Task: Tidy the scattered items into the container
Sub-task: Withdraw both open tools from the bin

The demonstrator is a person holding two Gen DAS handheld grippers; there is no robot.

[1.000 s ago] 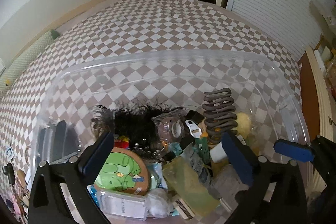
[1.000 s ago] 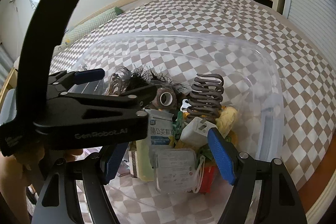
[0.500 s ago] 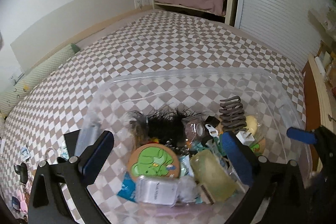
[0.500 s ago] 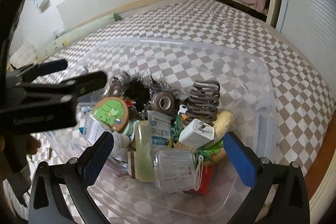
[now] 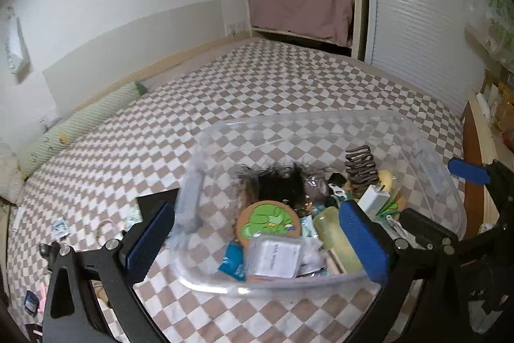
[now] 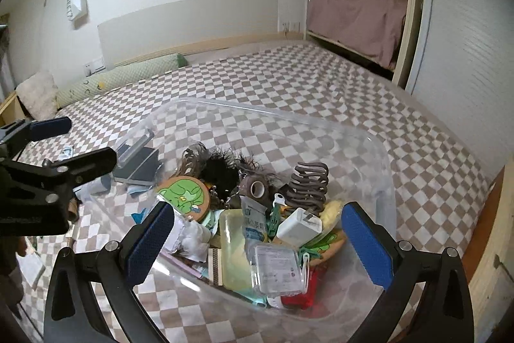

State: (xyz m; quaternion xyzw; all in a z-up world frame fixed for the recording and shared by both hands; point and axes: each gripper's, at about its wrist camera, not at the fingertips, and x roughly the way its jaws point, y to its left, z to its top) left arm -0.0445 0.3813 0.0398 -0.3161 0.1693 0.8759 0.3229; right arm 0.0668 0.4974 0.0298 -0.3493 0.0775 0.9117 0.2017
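A clear plastic container (image 5: pixel 305 117) sits on the checkered bed and holds several small things. Among them are a green frog coaster (image 5: pixel 268 219), a grey hair claw (image 5: pixel 361 166), a white charger (image 6: pixel 298 227) and a small clear box (image 6: pixel 278 266). My left gripper (image 5: pixel 257 241) hangs open over the container's near left corner with nothing between its blue pads. My right gripper (image 6: pixel 258 243) stands wide open above the near rim (image 6: pixel 273 118), also empty. Loose items lie on the bed left of the container: a dark flat pad (image 5: pixel 154 201) and small packets (image 5: pixel 61 227).
A long green bolster (image 5: pixel 80 121) lies along the headboard side. An open wardrobe with pink bedding (image 5: pixel 302 8) and a white slatted door (image 5: pixel 417 21) stand at the far end. The wooden bed edge (image 5: pixel 472 182) runs close on the right.
Both grippers have drawn back and risen from the container, so more of the bed shows. The right jaws widened. The left gripper slid to the left side of the right wrist view.
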